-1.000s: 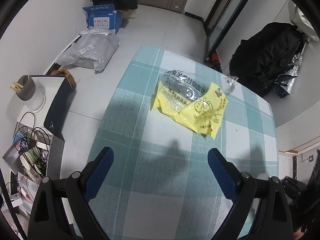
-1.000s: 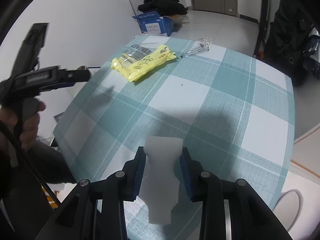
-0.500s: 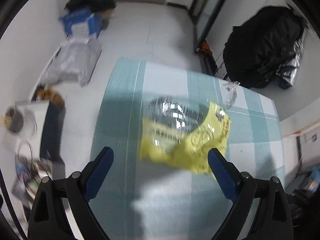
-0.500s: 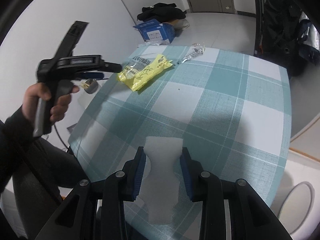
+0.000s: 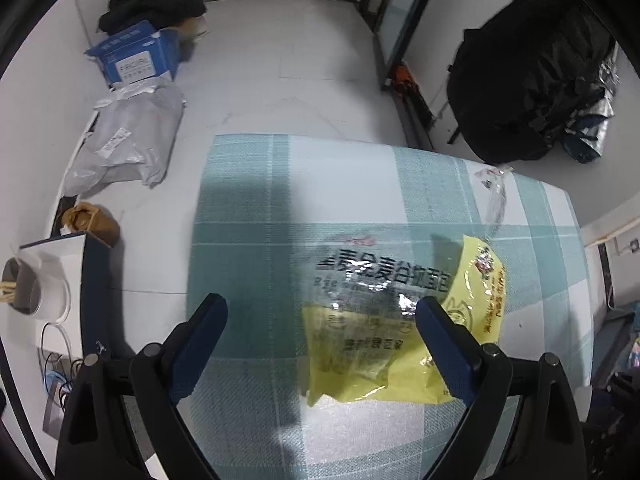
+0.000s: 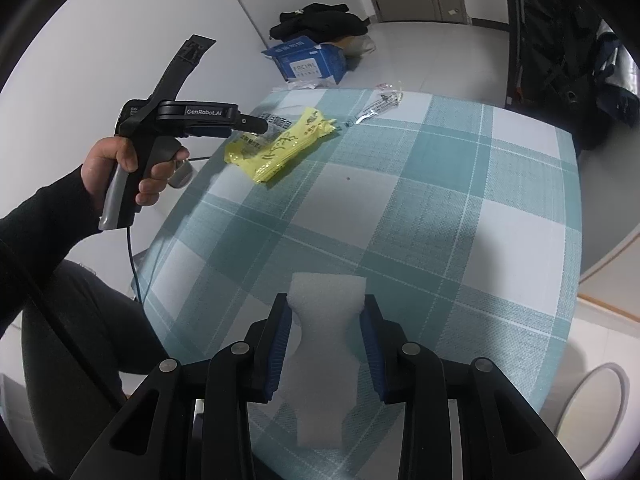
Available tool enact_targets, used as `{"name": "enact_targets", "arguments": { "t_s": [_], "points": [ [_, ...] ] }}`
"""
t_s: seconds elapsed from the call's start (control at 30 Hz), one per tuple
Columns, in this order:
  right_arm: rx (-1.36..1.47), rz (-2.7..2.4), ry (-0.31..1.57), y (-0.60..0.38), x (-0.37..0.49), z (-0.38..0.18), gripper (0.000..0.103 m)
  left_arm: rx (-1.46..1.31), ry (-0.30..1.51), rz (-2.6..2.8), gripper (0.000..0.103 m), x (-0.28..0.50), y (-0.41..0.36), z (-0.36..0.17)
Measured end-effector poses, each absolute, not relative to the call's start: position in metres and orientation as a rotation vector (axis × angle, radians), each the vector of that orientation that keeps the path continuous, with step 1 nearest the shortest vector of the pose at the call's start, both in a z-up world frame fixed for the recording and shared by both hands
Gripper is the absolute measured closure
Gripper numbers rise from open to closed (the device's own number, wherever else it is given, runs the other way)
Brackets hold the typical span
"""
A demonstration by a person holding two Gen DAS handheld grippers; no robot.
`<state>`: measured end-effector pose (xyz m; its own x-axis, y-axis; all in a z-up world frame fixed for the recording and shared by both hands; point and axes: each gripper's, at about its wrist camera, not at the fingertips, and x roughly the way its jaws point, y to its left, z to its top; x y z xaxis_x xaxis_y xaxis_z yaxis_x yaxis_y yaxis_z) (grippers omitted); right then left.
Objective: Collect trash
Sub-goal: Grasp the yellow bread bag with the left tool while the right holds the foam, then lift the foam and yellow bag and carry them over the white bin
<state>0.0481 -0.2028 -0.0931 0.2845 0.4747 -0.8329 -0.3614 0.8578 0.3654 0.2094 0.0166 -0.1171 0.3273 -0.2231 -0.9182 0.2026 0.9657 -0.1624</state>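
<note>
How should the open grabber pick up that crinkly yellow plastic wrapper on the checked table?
The yellow plastic snack wrapper lies flat and crumpled on the teal checked tablecloth. Best bet: bring the open left gripper down from above and pinch across the puffed, raised crinkle near its middle, since flat edges give the fingers little to catch.

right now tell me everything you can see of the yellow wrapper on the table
The yellow wrapper is a crinkled, glossy plastic bag, part yellow, part clear, printed with dark characters. It looks empty and flattened, lying on the checked tablecloth near its far left edge. The open left gripper hovers over it, one of the fingers overlapping it in view; contact is unclear.
</note>
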Motion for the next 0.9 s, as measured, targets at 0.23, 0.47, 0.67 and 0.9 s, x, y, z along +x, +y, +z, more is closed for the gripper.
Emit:
{"name": "enact_targets", "arguments": {
  "t_s": [0.23, 0.47, 0.67, 0.9],
  "points": [
    [0.117, 0.559, 1.16, -0.202, 0.049, -0.094, 0.069, 0.106, 1.222, -0.308, 0.019, 0.206, 0.001, -0.12],
    [0.105, 0.558, 1.157, -0.198, 0.047, -0.092, 0.069, 0.206, 1.239, -0.305, 0.053, 0.203, -0.009, -0.115],
    [0.104, 0.549, 1.138, -0.199, 0.045, -0.087, 0.069, 0.179, 1.251, -0.261, 0.088, 0.203, -0.006, -0.112],
    [0.097, 0.542, 1.133, -0.198, 0.042, -0.087, 0.069, 0.111, 1.229, -0.239, 0.1, 0.193, 0.001, -0.106]
  ]
}}
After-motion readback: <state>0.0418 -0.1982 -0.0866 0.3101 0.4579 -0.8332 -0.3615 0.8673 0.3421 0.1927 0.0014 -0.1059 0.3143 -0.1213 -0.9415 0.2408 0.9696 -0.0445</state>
